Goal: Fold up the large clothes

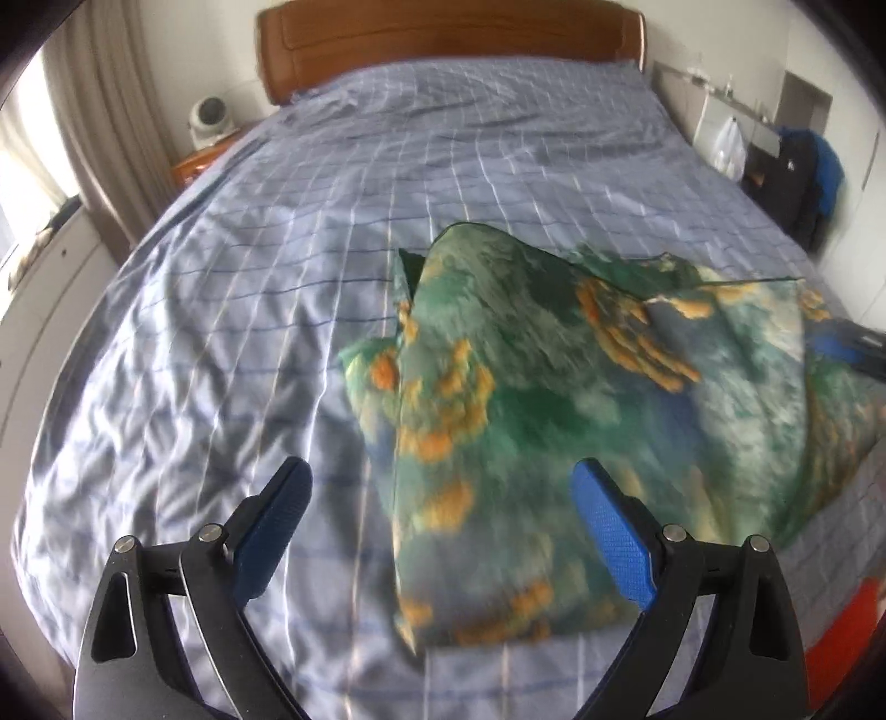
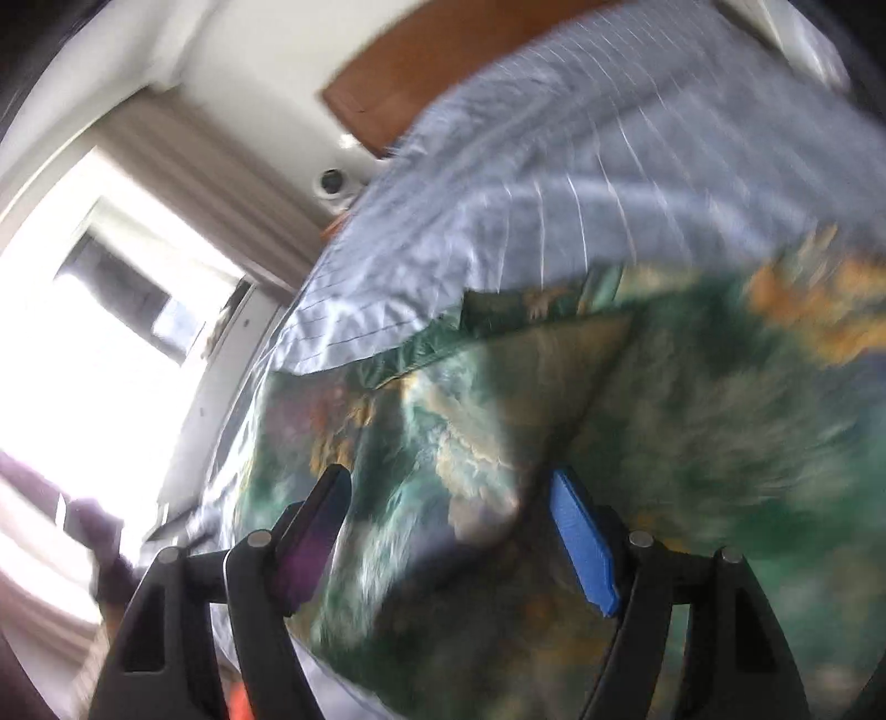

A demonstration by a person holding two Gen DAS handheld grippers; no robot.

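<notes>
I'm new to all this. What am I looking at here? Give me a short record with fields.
place: bed with blue checked sheet, brown headboard
garment: green and orange patterned cloth, bunched and partly folded on the bed
left gripper: fingers wide apart, holding nothing, above the cloth's near edge
right gripper: fingers apart, close over the cloth, blurred
nearby: small white fan beside the bed

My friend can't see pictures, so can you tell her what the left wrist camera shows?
A green garment with orange patches lies partly folded on a bed with a blue checked sheet. The left hand-held gripper hangs open above the garment's near edge, holding nothing. A brown wooden headboard stands at the far end.
</notes>
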